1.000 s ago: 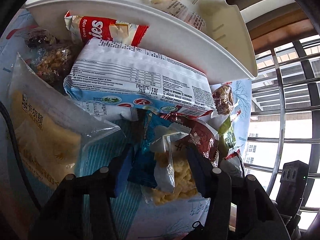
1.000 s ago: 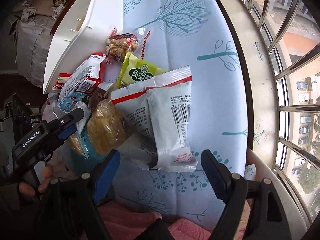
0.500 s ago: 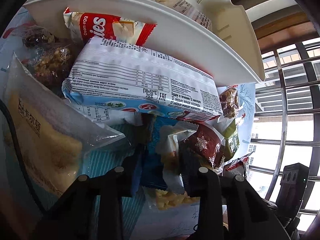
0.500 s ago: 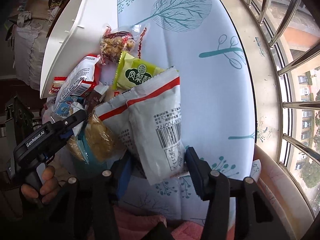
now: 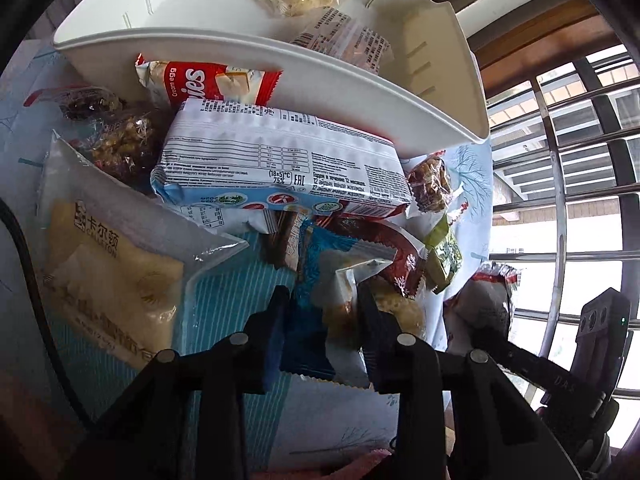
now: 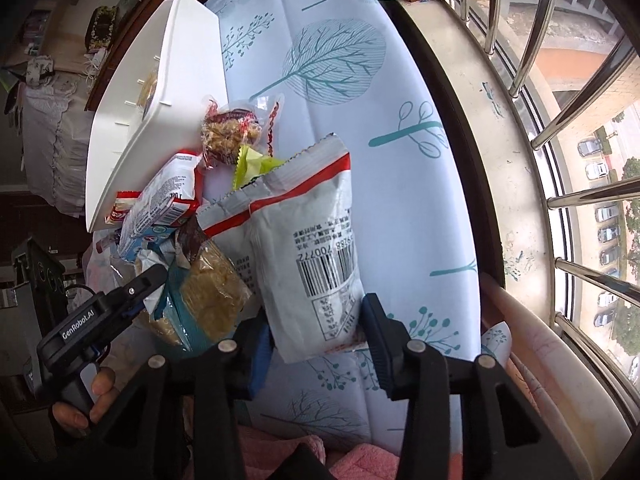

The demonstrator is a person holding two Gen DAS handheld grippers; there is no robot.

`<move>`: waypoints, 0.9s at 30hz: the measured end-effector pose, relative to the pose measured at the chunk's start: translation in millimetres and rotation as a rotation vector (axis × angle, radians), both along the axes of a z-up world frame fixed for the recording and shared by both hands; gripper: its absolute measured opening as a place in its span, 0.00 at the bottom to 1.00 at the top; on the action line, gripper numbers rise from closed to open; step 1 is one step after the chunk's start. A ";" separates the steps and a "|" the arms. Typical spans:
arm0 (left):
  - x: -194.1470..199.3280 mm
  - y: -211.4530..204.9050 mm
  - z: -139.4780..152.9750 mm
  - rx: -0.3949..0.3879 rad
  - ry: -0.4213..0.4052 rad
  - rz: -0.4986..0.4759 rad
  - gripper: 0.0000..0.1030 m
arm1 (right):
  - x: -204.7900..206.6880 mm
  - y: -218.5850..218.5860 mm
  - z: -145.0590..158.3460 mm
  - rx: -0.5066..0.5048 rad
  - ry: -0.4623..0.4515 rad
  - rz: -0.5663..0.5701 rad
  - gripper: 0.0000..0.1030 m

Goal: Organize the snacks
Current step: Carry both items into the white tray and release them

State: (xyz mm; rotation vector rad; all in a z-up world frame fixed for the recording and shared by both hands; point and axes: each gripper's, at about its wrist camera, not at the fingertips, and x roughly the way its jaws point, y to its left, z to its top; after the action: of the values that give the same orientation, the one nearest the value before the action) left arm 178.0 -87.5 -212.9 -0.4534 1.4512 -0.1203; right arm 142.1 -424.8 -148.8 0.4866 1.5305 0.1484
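Snacks lie heaped on the tree-print worktop against a white tray that already holds two packets. The left tongs are clamped on a clear-and-blue packet of pale puffed pieces at the near edge of the heap. The right tongs, jaws just closing, pinch the bottom of a white red-striped pouch, its top tilted up.

left gripper closed on blue packet, right gripper closing on white packet
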 end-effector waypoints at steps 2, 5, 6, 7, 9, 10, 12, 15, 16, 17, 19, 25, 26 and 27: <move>-1.0 -0.4 10.6 0.008 -0.007 -0.031 0.31 | 1.2 0.6 7.0 0.006 -0.013 -0.026 0.41; -2.1 -1.3 28.7 0.036 -0.030 -0.083 0.31 | 3.9 4.6 17.3 0.014 -0.044 -0.055 0.41; -2.0 -1.7 37.1 0.051 -0.045 -0.098 0.31 | 4.7 7.4 20.8 0.015 -0.058 -0.062 0.41; -1.6 -0.9 45.4 0.062 -0.064 -0.114 0.31 | 5.9 9.9 23.9 0.017 -0.073 -0.069 0.41; 0.0 0.9 62.4 0.076 -0.103 -0.138 0.31 | 8.6 15.4 30.4 0.025 -0.103 -0.081 0.41; 1.4 2.9 70.8 0.083 -0.123 -0.150 0.31 | 9.7 19.7 34.7 0.028 -0.120 -0.084 0.41; 3.8 7.0 85.4 0.088 -0.161 -0.170 0.31 | 12.9 27.3 42.1 0.028 -0.155 -0.082 0.41; 8.7 14.9 103.7 0.095 -0.210 -0.198 0.31 | 16.2 42.8 54.6 0.020 -0.211 -0.073 0.41; 10.6 17.9 109.3 0.095 -0.226 -0.207 0.31 | 17.8 48.2 58.9 0.017 -0.230 -0.070 0.41; 11.7 23.1 114.8 0.096 -0.242 -0.216 0.31 | 19.4 53.4 63.0 0.015 -0.250 -0.068 0.41; 16.1 29.8 124.9 0.093 -0.275 -0.234 0.31 | 22.7 63.5 71.4 0.008 -0.290 -0.062 0.41; 30.9 46.6 148.1 0.095 -0.359 -0.284 0.31 | 33.1 94.8 93.3 -0.033 -0.416 -0.037 0.41; 35.0 48.7 151.7 0.101 -0.375 -0.294 0.31 | 35.1 100.5 96.1 -0.041 -0.439 -0.031 0.41; 38.6 51.5 155.9 0.109 -0.393 -0.304 0.31 | 37.4 105.4 99.2 -0.049 -0.460 -0.025 0.41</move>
State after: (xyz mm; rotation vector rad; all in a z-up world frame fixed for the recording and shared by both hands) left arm 216.6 -36.1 -57.0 -0.1072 1.1230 -0.3517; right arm 179.5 -319.4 -49.6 0.3988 1.0749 0.1892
